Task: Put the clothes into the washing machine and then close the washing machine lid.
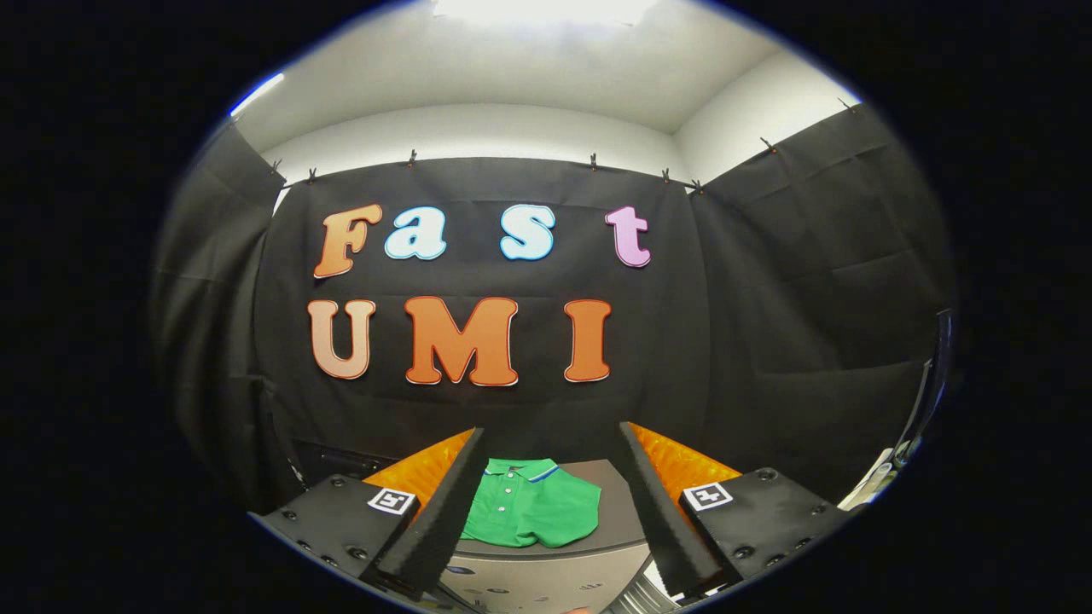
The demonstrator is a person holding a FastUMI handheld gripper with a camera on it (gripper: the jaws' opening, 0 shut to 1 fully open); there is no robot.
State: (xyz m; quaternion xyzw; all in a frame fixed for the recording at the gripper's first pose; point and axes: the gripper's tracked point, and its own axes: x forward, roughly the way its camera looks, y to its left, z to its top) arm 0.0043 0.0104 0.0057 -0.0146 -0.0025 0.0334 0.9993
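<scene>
Between the spread fingers of the gripper (pixel 550 512), just ahead of them, a green polo shirt (pixel 531 512) lies folded on the washing machine's grey lid (pixel 610 533); nothing is pinched.

A green polo shirt (pixel 531 512) with a blue-edged collar lies on a grey surface (pixel 610 533).

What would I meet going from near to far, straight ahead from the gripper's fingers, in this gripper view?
The open gripper with its two fingers spread apart → the grey surface just ahead → the green polo shirt lying on it between the fingers → the black cloth wall beyond → the white wall above it.
</scene>
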